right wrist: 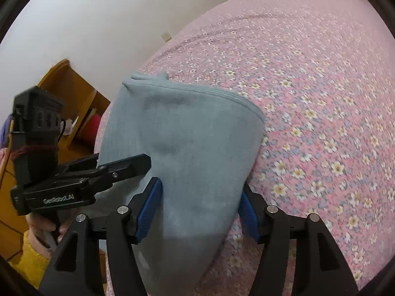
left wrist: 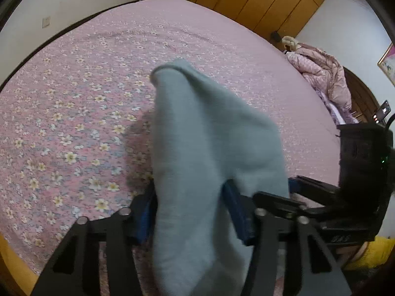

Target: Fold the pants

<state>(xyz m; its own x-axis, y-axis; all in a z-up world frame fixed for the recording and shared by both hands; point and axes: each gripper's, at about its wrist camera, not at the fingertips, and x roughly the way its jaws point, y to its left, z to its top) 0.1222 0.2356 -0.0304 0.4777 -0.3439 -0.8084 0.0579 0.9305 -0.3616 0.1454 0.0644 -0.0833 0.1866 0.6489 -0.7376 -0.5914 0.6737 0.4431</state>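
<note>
The pale blue pants (left wrist: 209,135) hang bunched up above the pink floral bed (left wrist: 86,98). My left gripper (left wrist: 191,197) is shut on the cloth, which fills the gap between its blue pads (left wrist: 145,212). In the right wrist view the same pants (right wrist: 187,128) show a hemmed edge on top, and my right gripper (right wrist: 200,197) is shut on them between its blue pads (right wrist: 150,207). The two grippers sit close together on the cloth: the right gripper (left wrist: 284,192) shows at the left view's right side, and the left gripper (right wrist: 138,165) at the right view's left.
The floral bedspread (right wrist: 321,98) spreads wide and flat beyond the pants. A pink quilt (left wrist: 321,74) is heaped at the far right end. A wooden wardrobe (left wrist: 259,5) stands behind the bed, and a wooden shelf (right wrist: 74,93) beside it. A yellow sleeve (right wrist: 32,259) is at lower left.
</note>
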